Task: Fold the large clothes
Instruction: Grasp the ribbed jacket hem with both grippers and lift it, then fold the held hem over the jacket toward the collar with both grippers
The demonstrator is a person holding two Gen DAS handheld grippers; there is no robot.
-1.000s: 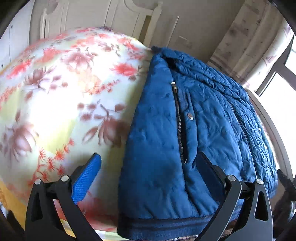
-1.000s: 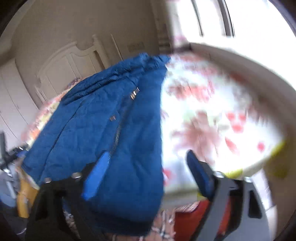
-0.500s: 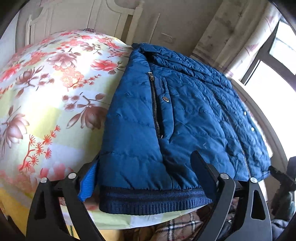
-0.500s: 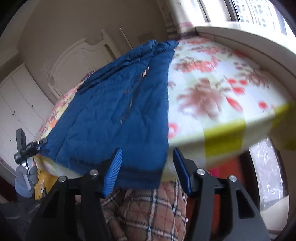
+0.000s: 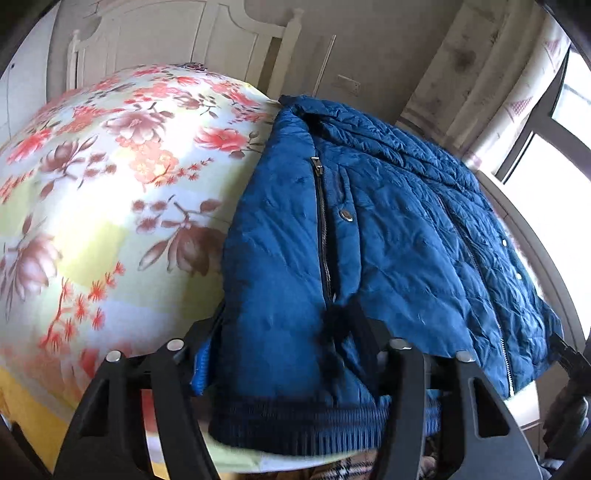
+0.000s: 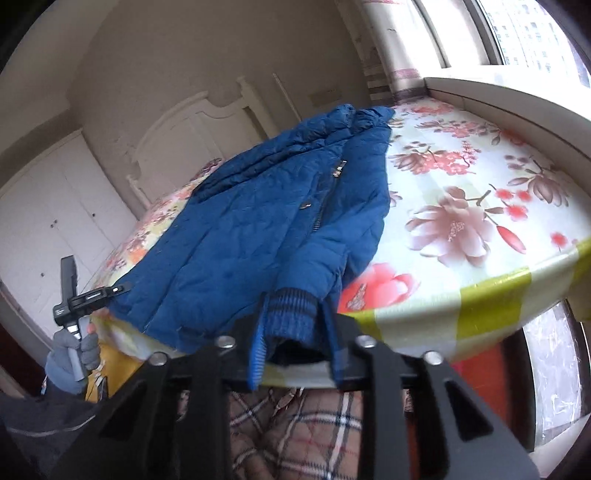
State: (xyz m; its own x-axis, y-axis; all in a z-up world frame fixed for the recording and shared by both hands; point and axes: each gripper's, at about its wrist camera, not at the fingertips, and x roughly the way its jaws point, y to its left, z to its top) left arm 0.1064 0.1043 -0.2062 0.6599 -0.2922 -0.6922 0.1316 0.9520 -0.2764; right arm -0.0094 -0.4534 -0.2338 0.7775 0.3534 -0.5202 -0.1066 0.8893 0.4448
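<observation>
Blue quilted jacket lies flat on the bed, which has a floral cover in red, brown and yellow-green; the jacket's ribbed hem sits at the bed's near edge, collar toward the white headboard. Front zipper runs from collar toward hem, one snap button just beside the zipper.

Left gripper is at the jacket's hem corner on the headboard-wardrobe side; fingers closed in around a thick bunch of jacket fabric just above the hem, blue pad pressed against the cloth, so it has hold of the jacket. In the right wrist view this same gripper shows as a black tool at the jacket's far hem corner, held by a grey-gloved hand.

Right gripper is at the jacket's other hem corner, on the window side; fingers drawn close with the ribbed cuff/hem pinched between them, blue pads touching the knit on both sides.

Plaid fabric hangs below the bed's near edge, under the right gripper. Window and curtain are beyond the bed, on the jacket's window side; white wardrobe doors beside the headboard
</observation>
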